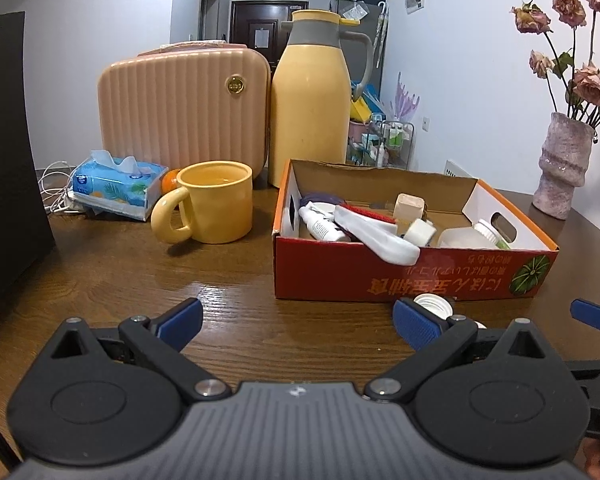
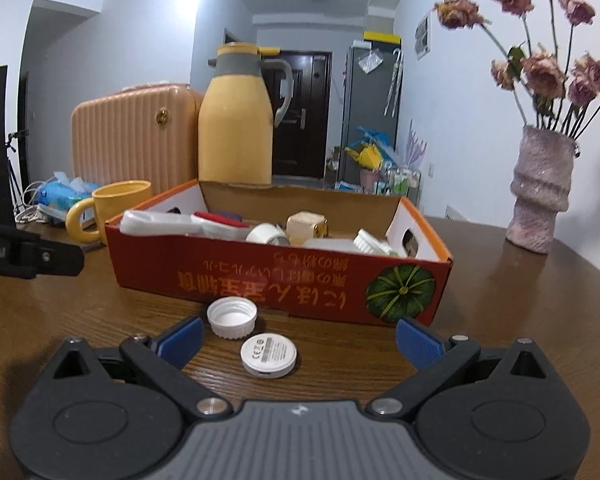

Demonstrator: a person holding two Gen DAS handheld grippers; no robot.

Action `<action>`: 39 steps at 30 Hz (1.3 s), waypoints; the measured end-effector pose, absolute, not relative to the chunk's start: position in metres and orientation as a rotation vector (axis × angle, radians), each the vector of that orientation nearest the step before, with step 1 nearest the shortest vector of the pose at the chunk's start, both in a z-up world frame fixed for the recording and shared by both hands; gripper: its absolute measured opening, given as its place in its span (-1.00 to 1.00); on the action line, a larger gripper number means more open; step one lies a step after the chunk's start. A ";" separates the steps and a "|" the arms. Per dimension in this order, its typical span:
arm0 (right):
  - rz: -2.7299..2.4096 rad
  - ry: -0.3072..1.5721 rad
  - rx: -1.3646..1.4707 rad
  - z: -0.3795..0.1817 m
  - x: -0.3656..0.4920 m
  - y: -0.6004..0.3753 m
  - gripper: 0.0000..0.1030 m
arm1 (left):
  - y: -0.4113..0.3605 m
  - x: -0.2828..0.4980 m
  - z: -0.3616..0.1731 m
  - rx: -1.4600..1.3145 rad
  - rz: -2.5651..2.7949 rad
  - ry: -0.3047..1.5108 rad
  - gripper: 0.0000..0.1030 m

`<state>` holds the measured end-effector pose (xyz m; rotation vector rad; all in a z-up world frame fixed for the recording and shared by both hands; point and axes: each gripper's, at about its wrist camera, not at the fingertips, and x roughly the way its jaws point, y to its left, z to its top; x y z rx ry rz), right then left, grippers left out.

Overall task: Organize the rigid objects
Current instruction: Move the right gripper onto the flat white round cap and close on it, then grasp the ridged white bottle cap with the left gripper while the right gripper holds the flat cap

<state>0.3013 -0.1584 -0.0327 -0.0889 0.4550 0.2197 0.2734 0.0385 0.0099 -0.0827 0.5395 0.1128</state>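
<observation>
A red cardboard box (image 1: 400, 276) (image 2: 284, 276) sits on the wooden table and holds several small items: tubes, a white bottle, a beige block and caps. In front of it lie a white screw cap (image 2: 232, 317) (image 1: 432, 305) with its hollow side up and a white round disc (image 2: 269, 355). My right gripper (image 2: 298, 340) is open, low over the table, with the disc between its blue fingertips. My left gripper (image 1: 298, 328) is open over bare wood, left of the cap, holding nothing. The right gripper's blue tip (image 1: 592, 314) shows at the far right.
A yellow mug (image 1: 212, 208), a tissue pack (image 1: 116, 184), a pink ribbed case (image 1: 184, 108) and a yellow thermos jug (image 1: 312, 96) stand behind and left of the box. A pink vase of dried roses (image 2: 540, 196) stands at the right. A black panel (image 1: 4, 160) rises at the left.
</observation>
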 end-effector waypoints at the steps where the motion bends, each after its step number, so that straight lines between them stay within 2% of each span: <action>1: 0.226 0.469 -0.091 -0.034 0.304 -0.157 0.96 | 0.039 0.274 0.009 -0.082 0.112 0.542 1.00; 3: 0.234 0.506 -0.103 -0.038 0.311 -0.153 0.91 | 0.039 0.275 0.008 -0.080 0.109 0.550 1.00; 5: 0.242 0.551 -0.126 -0.042 0.319 -0.147 0.73 | 0.040 0.276 0.007 -0.077 0.107 0.558 1.00; 9: 0.244 0.622 -0.151 -0.052 0.335 -0.138 0.54 | 0.040 0.279 0.004 -0.075 0.108 0.576 1.00; 12: 0.256 0.658 -0.132 -0.056 0.344 -0.138 0.33 | 0.041 0.280 0.003 -0.079 0.106 0.582 1.00; 13: 0.267 0.666 -0.113 -0.057 0.347 -0.140 0.24 | 0.041 0.280 0.003 -0.079 0.105 0.583 1.00; 16: 0.286 0.666 -0.082 -0.056 0.348 -0.143 -0.25 | 0.041 0.281 0.002 -0.079 0.103 0.588 1.00; 39: 0.210 0.554 -0.021 -0.036 0.341 -0.187 -0.26 | 0.009 0.299 -0.016 -0.046 0.055 0.632 1.00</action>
